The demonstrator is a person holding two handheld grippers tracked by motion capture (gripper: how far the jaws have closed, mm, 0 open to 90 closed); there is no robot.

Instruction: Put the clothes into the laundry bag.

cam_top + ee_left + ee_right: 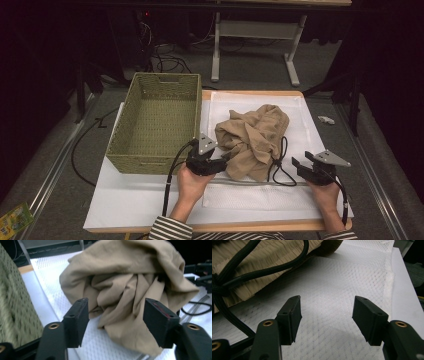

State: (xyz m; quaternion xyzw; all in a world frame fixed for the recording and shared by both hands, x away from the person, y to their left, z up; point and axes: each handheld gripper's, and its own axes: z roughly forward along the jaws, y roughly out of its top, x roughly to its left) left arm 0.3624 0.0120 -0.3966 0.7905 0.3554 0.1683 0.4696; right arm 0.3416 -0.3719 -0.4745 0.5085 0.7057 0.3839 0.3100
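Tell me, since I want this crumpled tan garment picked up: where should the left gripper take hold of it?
Probably the bunched folds at the near left edge of the tan garment, coming in level from the basket side. The left gripper already faces those raised ridges with jaws open, and the cloth lies loose on the white mat.

- The crumpled cloth (254,141) lies on the mat (300,112) at the surface's (125,210) centre.
- The basket (156,122) sits at nine o'clock of it.
- A cord (281,167) trails at five o'clock.
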